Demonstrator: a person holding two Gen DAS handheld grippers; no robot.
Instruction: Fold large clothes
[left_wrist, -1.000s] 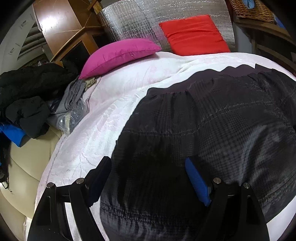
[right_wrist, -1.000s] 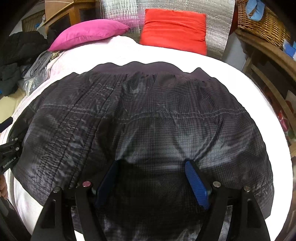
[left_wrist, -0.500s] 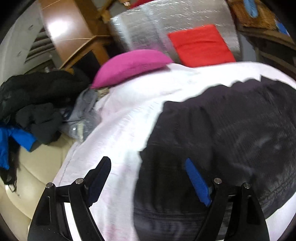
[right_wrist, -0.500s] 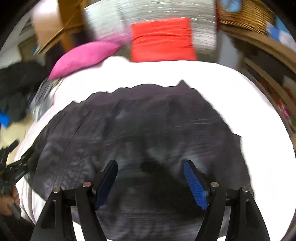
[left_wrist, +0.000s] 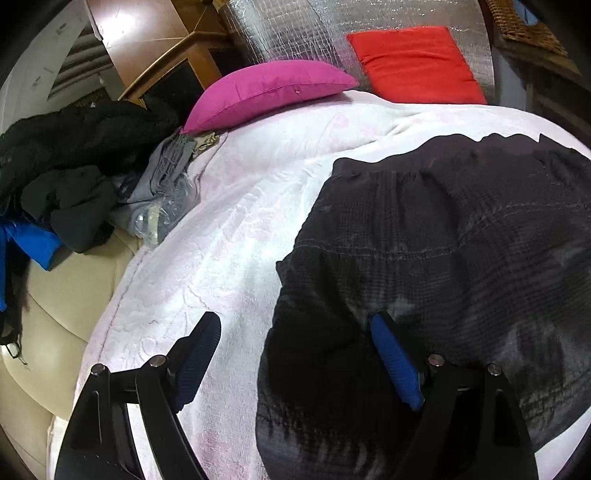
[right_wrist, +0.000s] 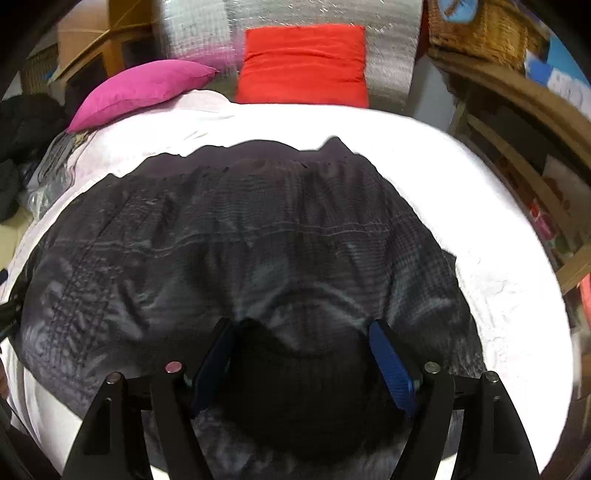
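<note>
A large dark quilted garment (left_wrist: 443, 251) (right_wrist: 229, 251) lies spread flat on a white bed cover (left_wrist: 229, 236) (right_wrist: 491, 229), its dark band edge towards the pillows. My left gripper (left_wrist: 295, 332) is open above the garment's left edge, its left finger over the white cover and its right finger over the dark fabric. My right gripper (right_wrist: 303, 339) is open above the garment's near middle, with nothing pinched between its blue pads (right_wrist: 391, 365).
A magenta pillow (left_wrist: 266, 88) (right_wrist: 144, 88) and a red cushion (left_wrist: 413, 66) (right_wrist: 303, 66) lie at the bed's head against a silver panel. Dark and blue clothes (left_wrist: 62, 177) are heaped on a cream seat left of the bed. Wooden shelving (right_wrist: 517, 147) stands on the right.
Both grippers have drawn back slightly. In the left view the garment's edge now sits further right, with more white cover showing. The garment itself lies as before.
</note>
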